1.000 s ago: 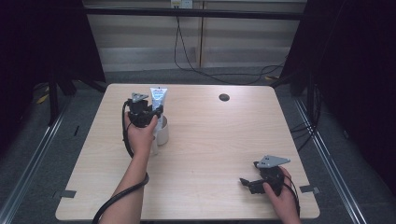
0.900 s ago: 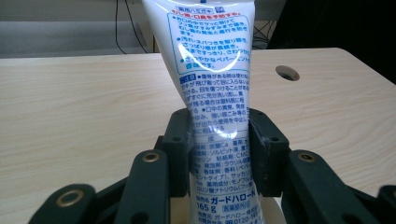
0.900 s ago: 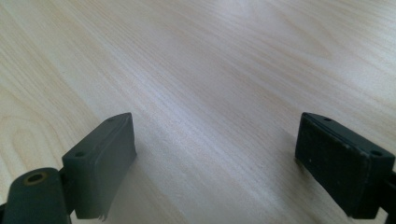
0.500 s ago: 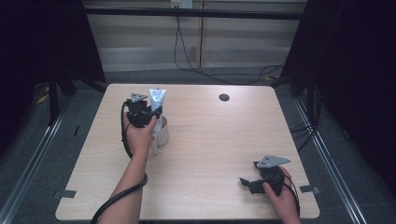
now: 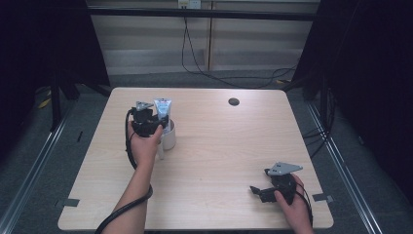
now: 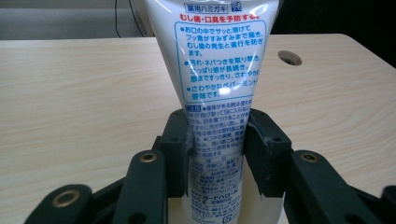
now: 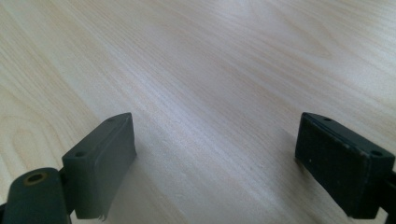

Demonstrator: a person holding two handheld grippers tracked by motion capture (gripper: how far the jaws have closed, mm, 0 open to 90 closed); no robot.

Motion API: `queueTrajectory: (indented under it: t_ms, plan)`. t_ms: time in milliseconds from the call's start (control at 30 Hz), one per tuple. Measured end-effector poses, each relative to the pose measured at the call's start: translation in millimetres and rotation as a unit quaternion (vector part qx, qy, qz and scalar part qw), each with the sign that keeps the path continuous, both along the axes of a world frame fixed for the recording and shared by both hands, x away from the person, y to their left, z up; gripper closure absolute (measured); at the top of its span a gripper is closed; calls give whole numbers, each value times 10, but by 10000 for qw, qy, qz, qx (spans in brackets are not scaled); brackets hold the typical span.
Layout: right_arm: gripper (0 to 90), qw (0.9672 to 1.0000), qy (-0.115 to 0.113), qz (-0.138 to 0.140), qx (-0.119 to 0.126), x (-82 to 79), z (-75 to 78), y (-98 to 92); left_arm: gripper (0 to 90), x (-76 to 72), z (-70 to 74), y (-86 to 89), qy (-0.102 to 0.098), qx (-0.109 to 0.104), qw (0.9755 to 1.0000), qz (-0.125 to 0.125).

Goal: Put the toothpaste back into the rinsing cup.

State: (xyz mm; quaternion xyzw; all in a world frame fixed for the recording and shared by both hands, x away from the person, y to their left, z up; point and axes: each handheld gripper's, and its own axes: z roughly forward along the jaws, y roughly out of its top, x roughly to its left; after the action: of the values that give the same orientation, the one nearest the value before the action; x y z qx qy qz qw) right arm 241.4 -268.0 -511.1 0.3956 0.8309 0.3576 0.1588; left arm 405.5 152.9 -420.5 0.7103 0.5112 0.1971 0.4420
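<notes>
A white toothpaste tube (image 5: 162, 108) with blue and red print stands upright, cap end down, in a white cup (image 5: 169, 139) on the left half of the wooden table (image 5: 219, 146). My left gripper (image 5: 155, 122) is level with the cup's top, shut on the tube. In the left gripper view both black pads press the sides of the tube (image 6: 217, 70), left gripper (image 6: 217, 140), just above the cup's rim (image 6: 271, 210). My right gripper (image 5: 256, 191) rests low near the table's front right corner, jaws wide apart. The right gripper (image 7: 217, 158) has bare wood between its pads.
A dark round cable hole (image 5: 234, 102) sits in the table's far right part, and shows behind the tube as the hole (image 6: 289, 57). Cables lie on the floor beyond the far edge. Black curtains flank both sides.
</notes>
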Motion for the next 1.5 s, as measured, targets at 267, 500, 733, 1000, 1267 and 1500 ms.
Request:
queueTrajectory:
  t_ms: [267,500,733,1000,1267,1500]
  plan:
    - [119,10000,2,0,1,0,0,0,627,-37,-67,7,72,32,10000,-5]
    - [119,10000,1,0,-2,0,0,0,626,-63,-99,16,88,56,9999,10]
    - [119,10000,1,2,0,1,0,-1,624,-91,-121,6,105,106,9999,0]
    - [119,10000,2,5,11,1,-1,0,619,-114,-150,-3,155,160,9998,2]
    - [119,10000,1,6,11,1,-1,0,600,-137,-144,-26,130,293,9995,-51]
    - [119,10000,1,5,11,1,-1,0,623,-155,-56,-24,-105,155,9998,-46]
